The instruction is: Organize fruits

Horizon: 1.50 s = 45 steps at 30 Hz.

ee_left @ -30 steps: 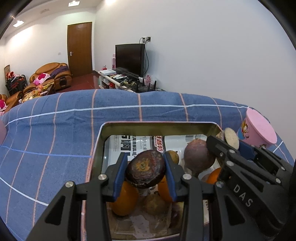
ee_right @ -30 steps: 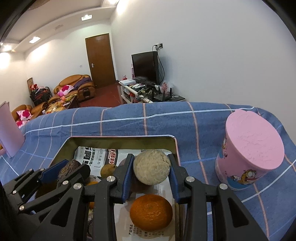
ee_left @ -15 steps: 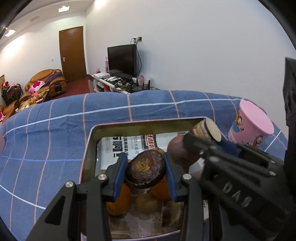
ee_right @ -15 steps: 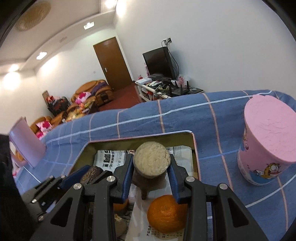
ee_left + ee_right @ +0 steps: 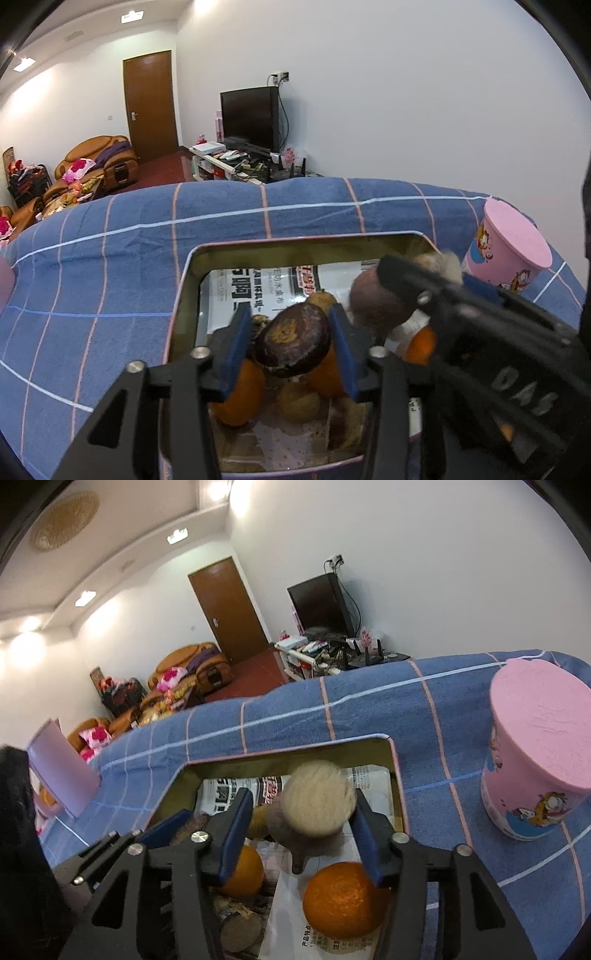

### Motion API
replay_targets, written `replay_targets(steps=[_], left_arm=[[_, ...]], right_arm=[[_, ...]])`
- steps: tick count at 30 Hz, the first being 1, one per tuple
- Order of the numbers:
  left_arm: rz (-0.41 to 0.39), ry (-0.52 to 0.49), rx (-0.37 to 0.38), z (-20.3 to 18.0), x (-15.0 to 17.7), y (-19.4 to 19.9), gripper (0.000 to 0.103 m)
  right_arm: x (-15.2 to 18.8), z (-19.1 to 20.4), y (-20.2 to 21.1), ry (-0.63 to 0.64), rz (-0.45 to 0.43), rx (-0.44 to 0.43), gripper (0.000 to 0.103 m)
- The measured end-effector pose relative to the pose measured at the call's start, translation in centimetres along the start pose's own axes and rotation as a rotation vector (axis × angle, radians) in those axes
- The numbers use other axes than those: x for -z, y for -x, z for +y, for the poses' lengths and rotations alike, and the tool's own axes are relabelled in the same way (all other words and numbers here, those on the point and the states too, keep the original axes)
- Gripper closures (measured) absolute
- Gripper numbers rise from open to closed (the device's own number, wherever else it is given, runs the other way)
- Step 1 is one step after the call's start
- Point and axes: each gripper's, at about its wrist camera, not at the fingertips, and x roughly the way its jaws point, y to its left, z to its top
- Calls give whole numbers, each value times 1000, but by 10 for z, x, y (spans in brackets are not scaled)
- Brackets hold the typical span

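Note:
A metal tin [image 5: 184,288] lined with newspaper sits on the blue checked cloth and holds oranges [image 5: 345,904] and several brown fruits. My left gripper [image 5: 291,350] has opened a little around a dark purple-brown fruit [image 5: 293,343], above the tin's near left part. My right gripper [image 5: 301,823] has opened around a pale round fruit [image 5: 319,797], blurred, above the tin's right side. The right gripper also shows in the left wrist view [image 5: 480,332].
A pink cartoon cup [image 5: 539,753] stands upside down on the cloth right of the tin. A pink box [image 5: 61,768] stands at the far left. The cloth's far edge [image 5: 295,181] drops toward the room behind.
Both grippers have opened slightly around their fruits. The right gripper tilted and moved over the tin; its pale fruit now looks blurred, in motion. The left gripper stayed over the tin.

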Motion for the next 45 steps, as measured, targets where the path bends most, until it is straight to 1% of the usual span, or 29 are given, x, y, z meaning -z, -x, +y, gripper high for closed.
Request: replay_targets(steps=[1, 2, 4, 6, 8, 12, 15, 18, 19, 21, 22, 28, 35, 37, 45], left_arm=[[-6, 3, -9, 0, 1, 1, 30], [-21, 10, -28, 1, 1, 5, 24], [-58, 22, -34, 3, 3, 12, 8], [-102, 31, -26, 3, 8, 22, 0], [-129, 26, -33, 3, 12, 31, 0], [-131, 9, -42, 6, 19, 40, 0], [-167, 39, -62, 13, 25, 52, 0], [-201, 57, -70, 22, 33, 64, 0], [-210, 61, -77, 24, 35, 68, 0], [-227, 68, -88, 29, 40, 75, 0], [-234, 71, -90, 31, 42, 79, 0], [-280, 89, -106, 39, 55, 97, 0], [-328, 69, -142, 41, 63, 112, 0], [-327, 67, -148, 41, 61, 110, 0], [-317, 69, -156, 40, 61, 110, 0]], right_arm=[[0, -1, 3, -9, -14, 4, 37], [0, -3, 7, -17, -28, 7, 34], [-1, -5, 14, -35, -50, 2, 32], [-1, -7, 21, -51, -67, -15, 32], [0, -7, 25, -56, -86, -9, 32], [5, -2, 39, -27, -138, 10, 32], [11, 6, 51, 11, -176, 24, 32], [20, 16, 67, 59, -242, 82, 32], [25, 21, 74, 84, -258, 120, 31], [31, 28, 84, 105, -277, 154, 27], [34, 29, 89, 110, -288, 164, 26], [50, 40, 118, 142, -377, 240, 25], [58, 45, 133, 146, -417, 266, 25], [58, 44, 135, 143, -425, 268, 25], [57, 43, 131, 128, -404, 264, 25]])
